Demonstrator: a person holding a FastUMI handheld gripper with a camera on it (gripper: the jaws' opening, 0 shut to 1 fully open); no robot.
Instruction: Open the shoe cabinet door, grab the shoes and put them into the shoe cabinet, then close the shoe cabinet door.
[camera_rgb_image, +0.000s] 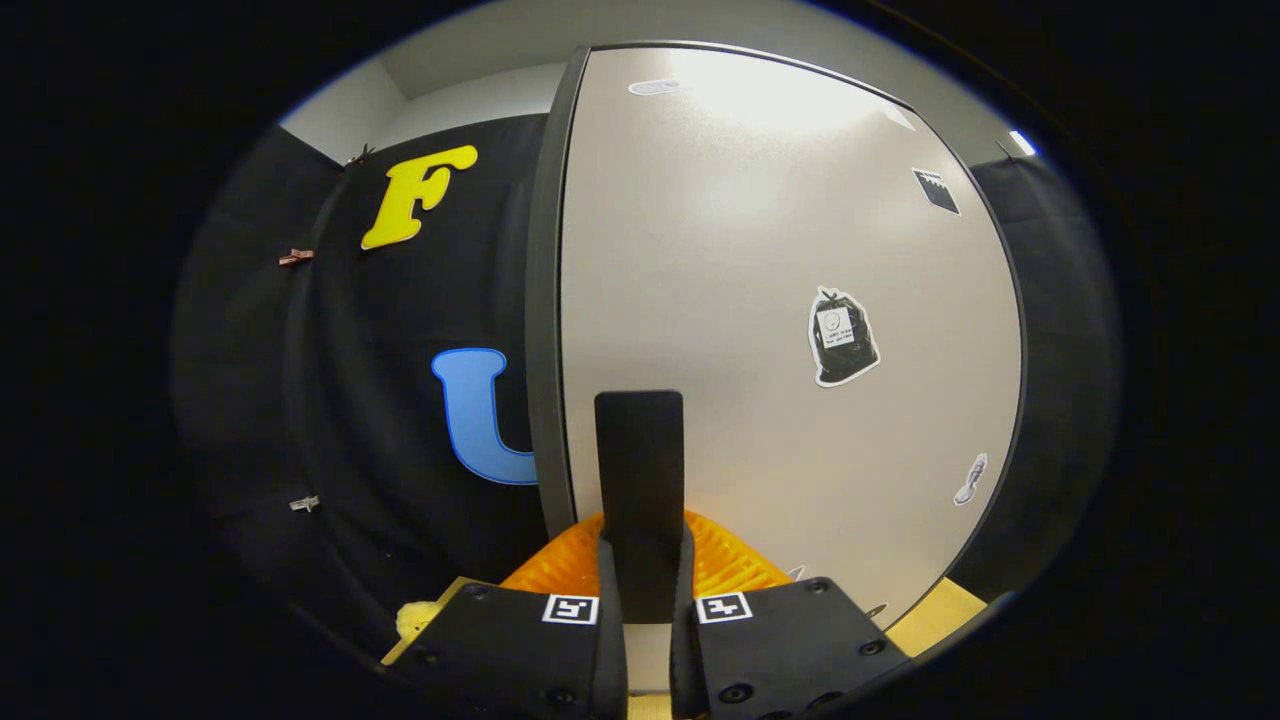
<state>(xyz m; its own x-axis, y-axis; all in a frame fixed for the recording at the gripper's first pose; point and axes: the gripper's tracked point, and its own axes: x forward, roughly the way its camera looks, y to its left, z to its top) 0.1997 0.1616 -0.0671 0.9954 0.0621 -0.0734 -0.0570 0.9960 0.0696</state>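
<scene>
Against one door (760, 300), fingers (645, 570) gripping handle (640, 470)

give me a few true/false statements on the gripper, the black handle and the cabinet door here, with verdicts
1. The gripper has its orange fingers closed on the black handle. True.
2. The cabinet door is a dark wood colour. False: its face is pale beige with a dark edge.
3. Stickers are stuck on the door, among them a black one to the right of the handle. True.
4. The handle lies flat across the door. False: it stands upright, running away from the fingers.
5. A shoe is held between the fingers. False: the handle sits between them.
</scene>
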